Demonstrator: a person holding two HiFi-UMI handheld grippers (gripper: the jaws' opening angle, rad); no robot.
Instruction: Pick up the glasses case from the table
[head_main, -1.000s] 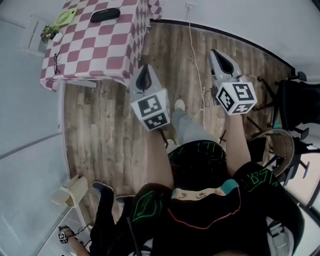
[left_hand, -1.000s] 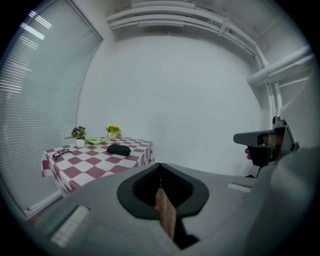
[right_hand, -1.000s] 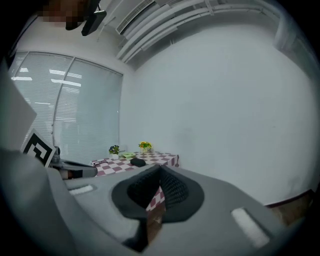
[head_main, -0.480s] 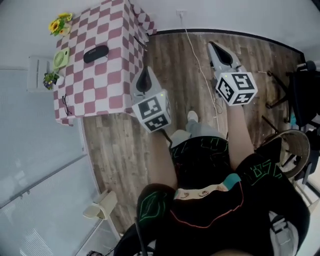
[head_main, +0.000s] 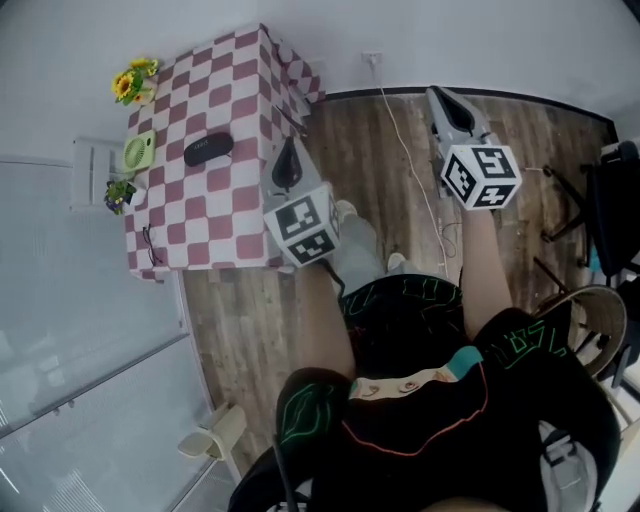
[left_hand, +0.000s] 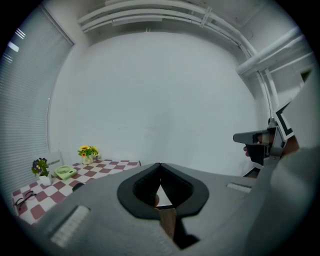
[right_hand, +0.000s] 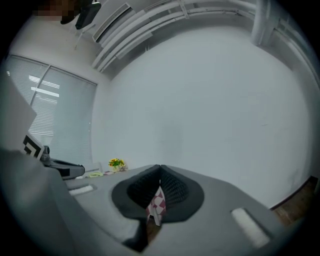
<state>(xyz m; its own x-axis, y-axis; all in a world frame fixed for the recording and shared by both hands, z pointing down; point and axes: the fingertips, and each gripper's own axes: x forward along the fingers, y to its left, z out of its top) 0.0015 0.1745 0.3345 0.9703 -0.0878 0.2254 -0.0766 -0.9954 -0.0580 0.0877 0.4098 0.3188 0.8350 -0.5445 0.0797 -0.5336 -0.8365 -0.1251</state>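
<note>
Head view first, and the bench (head_main: 245, 95) is picked up at the upper left, draped in a red-and-white checked cloth and set against the white wall. Along its far left edge a vase of sunflowers (head_main: 134, 82), a pale green round item (head_main: 140, 152) and a small pot of purple flowers (head_main: 118, 190) are lined up. A pair of dark-framed glasses (head_main: 150, 246) is laid near the corner nearest the person. The glasses case (head_main: 208, 149), black and oblong, is found lying flat on the cloth just to the right of the green item, apart from both claws.

Moving right, the left claw (head_main: 288, 150) is held in the air by the bench's right-hand side, well apart from the case. In the left gripper view its jaws are seen brought together at the tips, clenched with nothing between them, and a strip of wooden floor (head_main: 350, 130) is shown below them.

Further right, a white cable (head_main: 405, 150) is trailed across that floor from the wall. Then the right claw (head_main: 440, 98) is held out over bare boards, clear of the bench. In the right gripper view its jaws are likewise pressed together with nothing gripped, and a sliver of the checked cloth is glimpsed through the gap below the tips. At the far right, a wicker chair (head_main: 608, 297) is caught at the frame's edge.
</note>
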